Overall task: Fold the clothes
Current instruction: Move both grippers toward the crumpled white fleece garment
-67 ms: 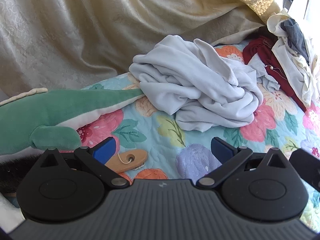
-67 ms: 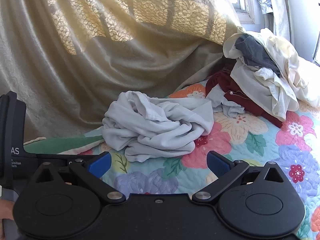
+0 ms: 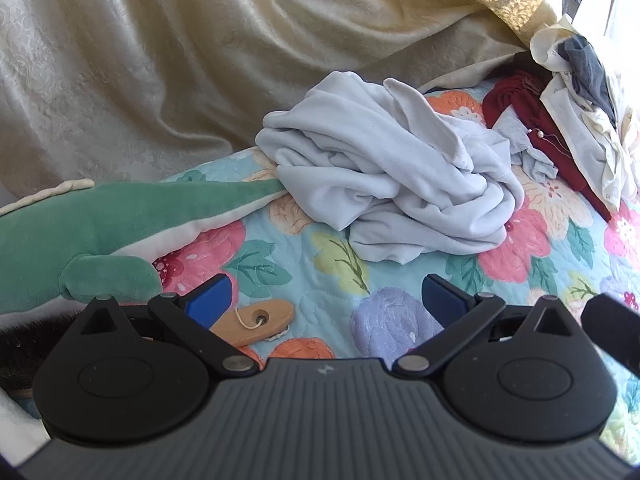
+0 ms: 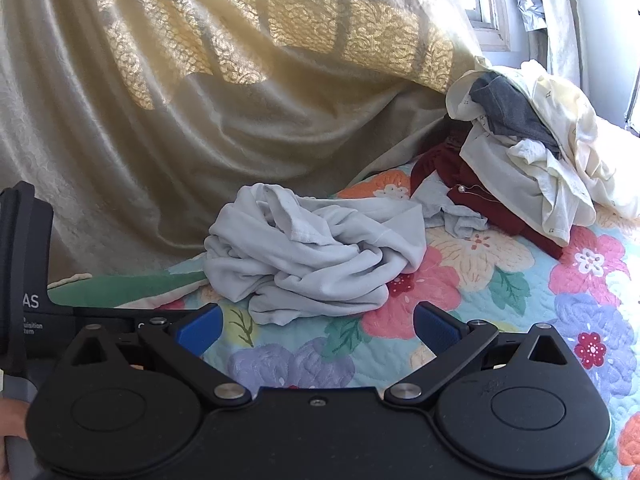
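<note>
Floral quilted bedspread [image 3: 320, 280] on a bed, cream damask curtain [image 3: 160, 60] draped behind it. Crumpled pale grey soft-knit garment [image 3: 384, 176] lies bunched in a heap mid-bed, unfolded; landmark for the rest. Beyond it toward the window: mixed pile of clothes, dark red, cream and charcoal [image 4: 520, 160], also unfolded, with a thin grey piece trailing between the two. On the heap's other side: green plush crocodile toy [image 3: 120, 220], tail tip touching the heap's edge. Nearer the camera than the heap: small tan wooden tag with string [image 3: 252, 320] on the quilt.

Left hand-held gripper [image 3: 326, 300] spread wide, empty, short of the heap. Right hand-held gripper [image 4: 318, 328] likewise wide, empty, short of the heap's near edge.

Judgement: step in hand looks like the approach to the grey garment. Next move calls for finding an edge or corner in the bunch, pinching it, then spreading it flat on the bare quilt.
</note>
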The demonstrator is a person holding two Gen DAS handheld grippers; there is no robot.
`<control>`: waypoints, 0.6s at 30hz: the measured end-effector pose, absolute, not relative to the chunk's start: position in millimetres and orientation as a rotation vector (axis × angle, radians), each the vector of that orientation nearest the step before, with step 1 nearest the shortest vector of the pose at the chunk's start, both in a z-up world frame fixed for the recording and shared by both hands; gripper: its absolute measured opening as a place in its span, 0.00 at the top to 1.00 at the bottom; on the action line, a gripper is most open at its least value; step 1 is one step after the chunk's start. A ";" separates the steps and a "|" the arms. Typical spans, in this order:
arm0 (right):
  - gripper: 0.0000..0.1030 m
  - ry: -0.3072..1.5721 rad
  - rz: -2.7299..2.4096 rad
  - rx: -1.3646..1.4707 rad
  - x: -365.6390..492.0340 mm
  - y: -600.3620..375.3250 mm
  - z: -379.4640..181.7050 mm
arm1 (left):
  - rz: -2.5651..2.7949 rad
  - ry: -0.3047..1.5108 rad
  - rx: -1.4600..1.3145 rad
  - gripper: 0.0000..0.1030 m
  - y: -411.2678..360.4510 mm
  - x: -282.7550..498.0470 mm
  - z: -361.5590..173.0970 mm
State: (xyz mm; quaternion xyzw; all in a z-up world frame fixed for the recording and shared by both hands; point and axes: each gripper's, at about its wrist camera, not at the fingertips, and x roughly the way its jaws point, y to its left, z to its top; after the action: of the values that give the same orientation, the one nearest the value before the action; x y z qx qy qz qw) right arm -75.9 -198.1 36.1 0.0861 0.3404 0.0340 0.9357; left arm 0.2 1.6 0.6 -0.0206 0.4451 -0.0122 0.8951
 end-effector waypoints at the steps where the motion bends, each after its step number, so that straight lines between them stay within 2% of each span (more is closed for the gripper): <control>1: 0.00 0.696 0.070 0.168 -76.0 -197.0 36.4 | -0.025 0.919 -0.046 0.00 2.3 0.3 0.9; 18: 0.00 0.676 0.075 0.011 -76.1 -173.9 41.2 | -0.026 0.927 -0.178 0.01 26.2 6.7 -6.3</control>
State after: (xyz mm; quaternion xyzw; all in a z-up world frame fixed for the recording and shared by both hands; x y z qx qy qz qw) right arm -76.1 -173.9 41.2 0.0052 0.3317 0.0366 0.9427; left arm 6.7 26.2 -6.3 -0.0858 0.4463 -0.0127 0.8907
